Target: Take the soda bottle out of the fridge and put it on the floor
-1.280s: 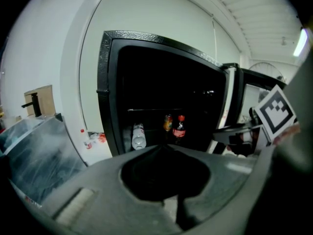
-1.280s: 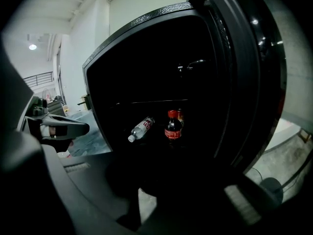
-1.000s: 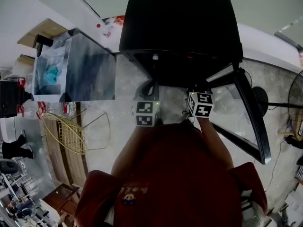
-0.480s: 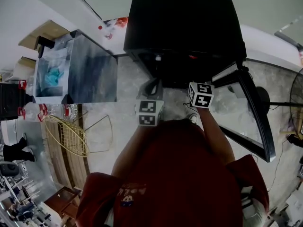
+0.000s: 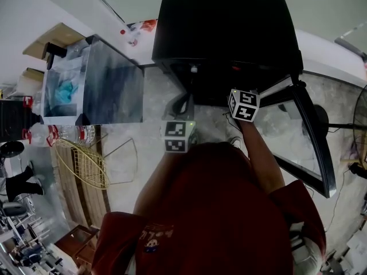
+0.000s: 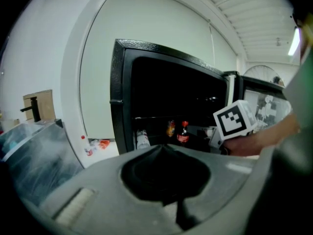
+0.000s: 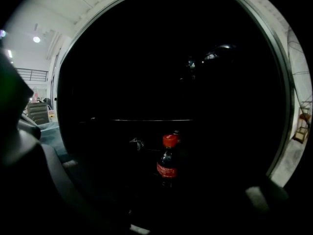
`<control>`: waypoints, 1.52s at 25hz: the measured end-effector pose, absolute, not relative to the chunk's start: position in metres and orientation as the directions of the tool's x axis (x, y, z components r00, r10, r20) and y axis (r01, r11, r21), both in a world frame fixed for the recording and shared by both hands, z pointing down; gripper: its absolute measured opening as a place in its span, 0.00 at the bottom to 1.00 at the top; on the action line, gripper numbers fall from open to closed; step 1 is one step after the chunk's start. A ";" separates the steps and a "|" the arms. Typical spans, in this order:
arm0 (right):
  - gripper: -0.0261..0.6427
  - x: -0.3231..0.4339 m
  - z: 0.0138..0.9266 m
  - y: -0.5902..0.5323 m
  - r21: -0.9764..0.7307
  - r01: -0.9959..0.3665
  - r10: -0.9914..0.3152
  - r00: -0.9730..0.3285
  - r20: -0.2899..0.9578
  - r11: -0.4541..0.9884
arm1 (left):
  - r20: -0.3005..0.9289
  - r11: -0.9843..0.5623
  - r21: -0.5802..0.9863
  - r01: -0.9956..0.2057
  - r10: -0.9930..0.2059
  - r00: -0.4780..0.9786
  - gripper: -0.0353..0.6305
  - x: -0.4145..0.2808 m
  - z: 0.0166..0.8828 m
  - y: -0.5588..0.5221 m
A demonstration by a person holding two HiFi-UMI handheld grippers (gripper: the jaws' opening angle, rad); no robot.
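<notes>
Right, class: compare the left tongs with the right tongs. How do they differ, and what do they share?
The left tongs are shut and empty. The right tongs are open, having just been opening, with the soda bottle ahead between them, untouched. The right tongs reach to the dark opening of the fridge. The left tongs hang back near the person's body. Both point toward the fridge.
</notes>
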State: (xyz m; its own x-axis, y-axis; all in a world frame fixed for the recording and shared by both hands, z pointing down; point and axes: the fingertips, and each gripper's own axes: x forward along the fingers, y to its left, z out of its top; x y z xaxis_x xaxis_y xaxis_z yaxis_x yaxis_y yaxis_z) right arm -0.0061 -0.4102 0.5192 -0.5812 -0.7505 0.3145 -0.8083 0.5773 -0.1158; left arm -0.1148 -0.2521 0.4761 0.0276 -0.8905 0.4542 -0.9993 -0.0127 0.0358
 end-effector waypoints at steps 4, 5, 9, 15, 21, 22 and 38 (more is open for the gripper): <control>0.39 -0.008 0.526 -0.427 -0.118 -0.818 -0.763 -0.569 0.307 0.562 | 0.461 -0.016 0.025 -1.000 -0.887 0.026 0.05 -0.115 0.478 -0.252; 0.40 -0.009 0.528 -0.430 -0.113 -0.820 -0.764 -0.566 0.310 0.561 | 0.462 -0.018 0.022 -1.000 -0.886 0.026 0.05 -0.115 0.478 -0.252; 0.40 -0.017 0.536 -0.444 -0.080 -0.813 -0.754 -0.568 0.330 0.577 | 0.468 -0.027 0.010 -1.000 -0.883 0.028 0.05 -0.113 0.478 -0.250; 0.40 -0.022 0.542 -0.461 -0.049 -0.814 -0.756 -0.557 0.344 0.578 | 0.488 -0.041 -0.004 -0.999 -0.872 0.033 0.05 -0.109 0.482 -0.244; 0.40 -0.019 0.546 -0.472 -0.041 -0.821 -0.761 -0.545 0.352 0.570 | 0.490 -0.034 -0.007 -0.999 -0.871 0.026 0.05 -0.108 0.481 -0.244; 0.39 -0.019 0.547 -0.473 -0.040 -0.823 -0.763 -0.542 0.353 0.566 | 0.492 -0.034 -0.009 -0.999 -0.870 0.025 0.05 -0.108 0.481 -0.244; 0.26 -0.016 0.551 -0.480 -0.024 -0.836 -0.770 -0.516 0.375 0.549 | 0.497 -0.042 -0.012 -0.999 -0.867 0.030 0.05 -0.105 0.484 -0.246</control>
State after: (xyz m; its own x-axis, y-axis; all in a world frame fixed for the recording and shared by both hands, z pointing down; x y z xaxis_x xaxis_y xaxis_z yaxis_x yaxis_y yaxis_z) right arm -0.0163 -0.4798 0.5511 -0.5161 -0.7699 0.3753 -0.8357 0.5487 -0.0235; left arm -0.1047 -0.2464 0.4843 0.0303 -0.8672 0.4970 -0.9990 -0.0420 -0.0123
